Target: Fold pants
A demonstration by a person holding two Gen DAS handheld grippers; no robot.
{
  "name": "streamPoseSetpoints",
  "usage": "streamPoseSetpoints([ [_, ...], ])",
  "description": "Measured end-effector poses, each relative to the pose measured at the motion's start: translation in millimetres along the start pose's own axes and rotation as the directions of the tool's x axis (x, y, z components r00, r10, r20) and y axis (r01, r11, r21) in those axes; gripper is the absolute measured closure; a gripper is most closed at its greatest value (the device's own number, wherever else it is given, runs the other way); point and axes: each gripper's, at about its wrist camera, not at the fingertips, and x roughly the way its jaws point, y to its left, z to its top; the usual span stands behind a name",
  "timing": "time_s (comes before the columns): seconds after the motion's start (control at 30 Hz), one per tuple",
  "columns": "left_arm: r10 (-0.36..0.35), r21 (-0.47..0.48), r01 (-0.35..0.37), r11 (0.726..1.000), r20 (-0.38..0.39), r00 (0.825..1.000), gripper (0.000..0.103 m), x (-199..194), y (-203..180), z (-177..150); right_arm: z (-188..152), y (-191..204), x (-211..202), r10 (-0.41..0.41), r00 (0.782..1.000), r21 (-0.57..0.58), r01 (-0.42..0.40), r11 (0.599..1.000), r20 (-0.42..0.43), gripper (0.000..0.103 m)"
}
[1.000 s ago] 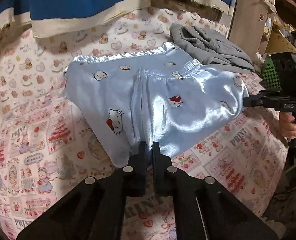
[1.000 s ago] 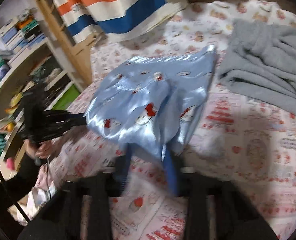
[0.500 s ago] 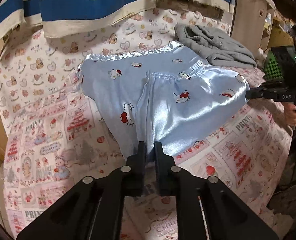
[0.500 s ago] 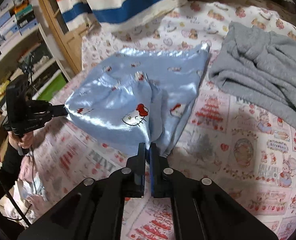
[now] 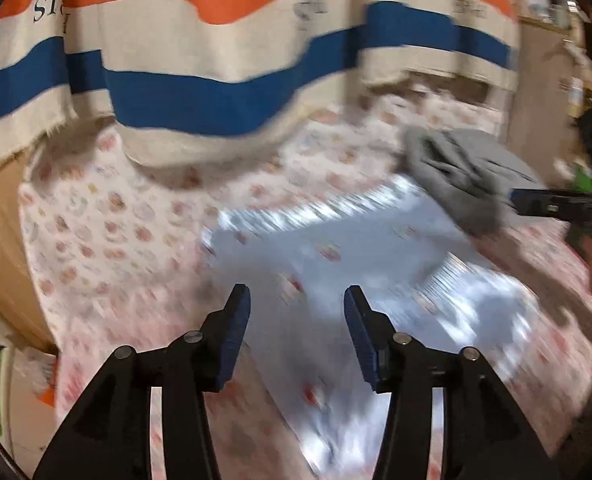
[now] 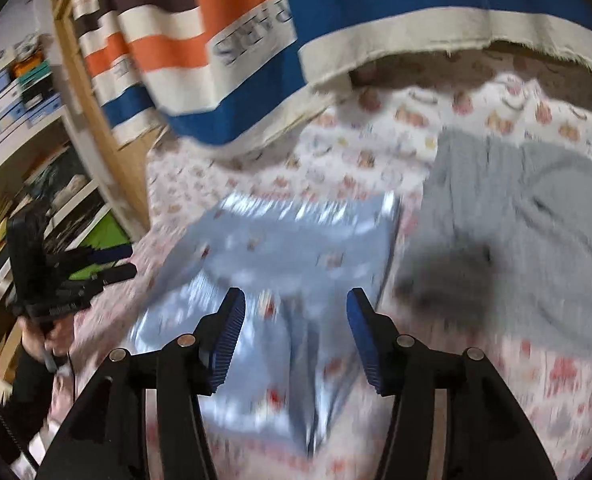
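Satin pants (image 5: pixel 360 276), pale blue and glossy with small red prints, lie flat on the printed sheet (image 5: pixel 108 240) beyond both spread, empty grippers, left (image 5: pixel 296 312) and right (image 6: pixel 294 316); grey knit (image 6: pixel 536 216) beside them.

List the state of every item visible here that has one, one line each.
Left gripper: open, holding nothing.
Right gripper: open, holding nothing.
Light blue satin pants: released, lying folded on the printed bedsheet.
Grey knit garment: crumpled, unfolded, beside the pants.
Striped orange, blue and cream cloth: hanging over the bed's far side.
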Motion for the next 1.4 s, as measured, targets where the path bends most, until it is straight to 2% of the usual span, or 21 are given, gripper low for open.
streamPoseSetpoints([
  [0.17,0.021,-0.111,-0.028,0.993,-0.058,0.998,0.052,48,37,33,43,-32,40,-0.064,0.997,0.134,0.068,0.989,-0.035,0.048],
  [0.37,-0.011,-0.198,-0.02,0.98,-0.156,0.988,0.051,103,76,48,68,-57,103,-0.136,0.976,0.102,0.155,0.983,-0.171,0.048],
  [0.47,0.034,-0.177,-0.068,0.982,-0.19,0.981,0.047,124,84,48,71,-66,131,-0.166,0.958,0.087,0.191,0.978,-0.235,0.048],
  [0.53,-0.008,-0.202,-0.036,0.979,-0.215,0.977,0.046,136,91,48,71,-65,146,-0.2,0.943,0.056,0.223,0.973,-0.267,0.048],
  [0.63,-0.072,-0.251,0.012,0.968,-0.234,0.97,0.046,152,100,48,72,-54,168,-0.261,0.914,-0.032,0.264,0.964,-0.31,0.035],
  [0.73,-0.121,-0.297,0.047,0.954,-0.236,0.964,0.046,166,107,48,72,-51,190,-0.269,0.893,-0.055,0.268,0.962,-0.362,0.035],
  [0.77,-0.141,-0.314,0.064,0.947,-0.229,0.963,0.047,170,109,48,72,-54,195,-0.27,0.892,-0.043,0.274,0.961,-0.363,0.035],
  [0.83,-0.17,-0.339,0.09,0.936,-0.215,0.962,0.05,174,112,47,72,-59,199,-0.258,0.899,-0.019,0.269,0.963,-0.353,0.042],
  [0.87,-0.165,-0.338,0.086,0.937,-0.211,0.964,0.055,176,112,48,72,-62,200,-0.226,0.909,-0.006,0.239,0.971,-0.35,0.057],
  [0.9,-0.147,-0.326,0.072,0.942,-0.21,0.967,0.058,176,111,48,71,-64,201,-0.2,0.913,0.006,0.216,0.976,-0.356,0.063],
  [0.93,-0.141,-0.319,0.069,0.945,-0.207,0.968,0.061,177,110,48,71,-67,200,-0.193,0.921,0.01,0.209,0.978,-0.339,0.067],
  [1.0,-0.158,-0.317,0.089,0.944,-0.198,0.967,0.063,179,110,49,71,-68,201,-0.183,0.921,0.004,0.196,0.981,-0.343,0.075],
  [1.03,-0.159,-0.321,0.091,0.943,-0.193,0.968,0.069,178,109,49,71,-69,201,-0.168,0.923,0.011,0.183,0.983,-0.346,0.077],
  [1.07,-0.164,-0.327,0.096,0.94,-0.188,0.968,0.082,178,109,50,70,-70,201,-0.154,0.926,0.018,0.171,0.985,-0.346,0.082],
  [1.1,-0.181,-0.336,0.113,0.935,-0.177,0.967,0.089,177,108,50,71,-73,200,-0.137,0.927,0.027,0.156,0.987,-0.348,0.094],
  [1.13,-0.192,-0.341,0.126,0.932,-0.167,0.967,0.097,174,107,51,71,-72,199,-0.12,0.93,0.039,0.142,0.989,-0.346,0.096],
  [1.17,-0.19,-0.34,0.129,0.931,-0.153,0.97,0.099,171,105,52,71,-73,197,-0.094,0.939,0.061,0.121,0.991,-0.33,0.097],
  [1.3,-0.18,-0.278,0.155,0.948,-0.067,0.981,0.1,147,93,61,70,-64,178,-0.066,0.967,0.042,0.079,0.996,-0.245,0.098],
  [1.4,-0.204,-0.237,0.197,0.951,-0.004,0.979,0.1,117,87,65,66,-51,152,-0.057,0.982,0.0,0.058,0.998,-0.18,0.098],
])
